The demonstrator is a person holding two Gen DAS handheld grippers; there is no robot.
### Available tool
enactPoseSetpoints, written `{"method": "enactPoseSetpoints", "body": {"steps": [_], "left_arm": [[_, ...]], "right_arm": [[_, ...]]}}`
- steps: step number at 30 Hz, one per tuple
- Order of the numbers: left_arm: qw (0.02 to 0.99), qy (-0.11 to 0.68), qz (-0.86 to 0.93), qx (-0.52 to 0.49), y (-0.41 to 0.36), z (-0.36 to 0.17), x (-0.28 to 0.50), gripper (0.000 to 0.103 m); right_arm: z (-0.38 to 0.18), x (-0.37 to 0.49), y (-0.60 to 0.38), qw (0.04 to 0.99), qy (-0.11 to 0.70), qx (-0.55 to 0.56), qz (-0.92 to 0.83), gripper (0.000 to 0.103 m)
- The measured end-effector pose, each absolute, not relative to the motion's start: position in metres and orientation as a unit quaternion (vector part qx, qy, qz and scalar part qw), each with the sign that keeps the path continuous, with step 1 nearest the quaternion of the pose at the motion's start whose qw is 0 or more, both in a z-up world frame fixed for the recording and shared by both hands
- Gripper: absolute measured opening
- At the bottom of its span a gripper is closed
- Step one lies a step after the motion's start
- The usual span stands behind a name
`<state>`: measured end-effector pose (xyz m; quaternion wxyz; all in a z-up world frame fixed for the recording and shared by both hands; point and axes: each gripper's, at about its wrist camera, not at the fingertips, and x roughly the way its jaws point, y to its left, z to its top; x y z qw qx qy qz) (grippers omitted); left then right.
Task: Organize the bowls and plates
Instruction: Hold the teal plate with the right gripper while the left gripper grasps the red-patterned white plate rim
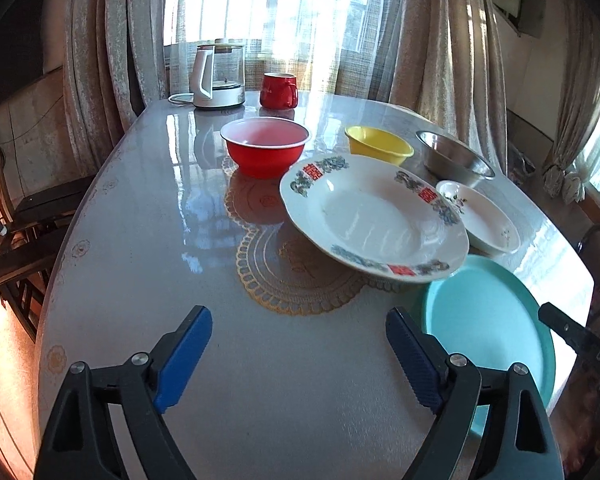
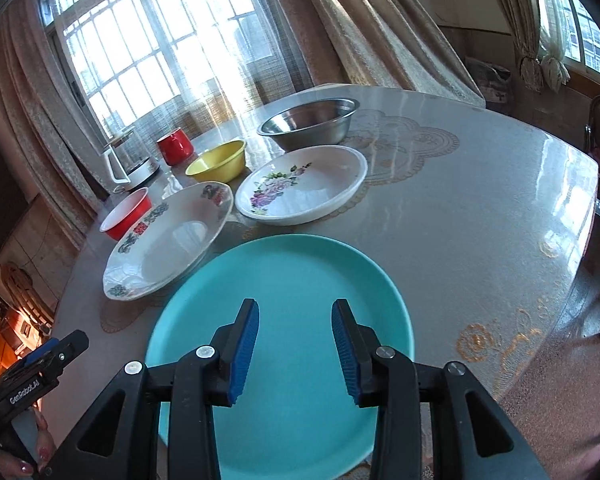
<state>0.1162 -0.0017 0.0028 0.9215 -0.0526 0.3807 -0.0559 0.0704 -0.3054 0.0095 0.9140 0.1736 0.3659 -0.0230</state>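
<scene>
Right wrist view: right gripper jaws partly apart over teal plate, gripping nothing. Left gripper wide apart, empty, above bare table. Probably about to stack plates. Next: clamp patterned plate by rim, place on teal plate.

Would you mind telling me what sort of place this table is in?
Probably a home dining room: a glossy round dining table, long beige curtains over a barred window, and a glass electric kettle.
</scene>
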Motion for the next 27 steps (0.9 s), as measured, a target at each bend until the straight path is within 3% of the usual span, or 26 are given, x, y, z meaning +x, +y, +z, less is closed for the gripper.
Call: {"method": "enactPoseSetpoints", "body": {"steps": [5, 19, 27], "left_arm": [[0.93, 0.357, -0.028, -0.077, 0.011, 0.01, 0.15, 0.095], [0.923, 0.348, -0.068, -0.15, 0.026, -0.005, 0.225, 0.095], [0.924, 0.343, -0.097, -0.14, 0.023, -0.01, 0.233, 0.094]], "right_arm": [[0.016, 0.09, -0.29, 0.914, 0.363, 0.178, 0.009, 0.039], [0.015, 0.165, -0.259, 0.903, 0.388, 0.179, 0.051, 0.039], [-0.002, 0.199, -0.251, 0.888, 0.417, 0.19, 0.042, 0.04]]}}
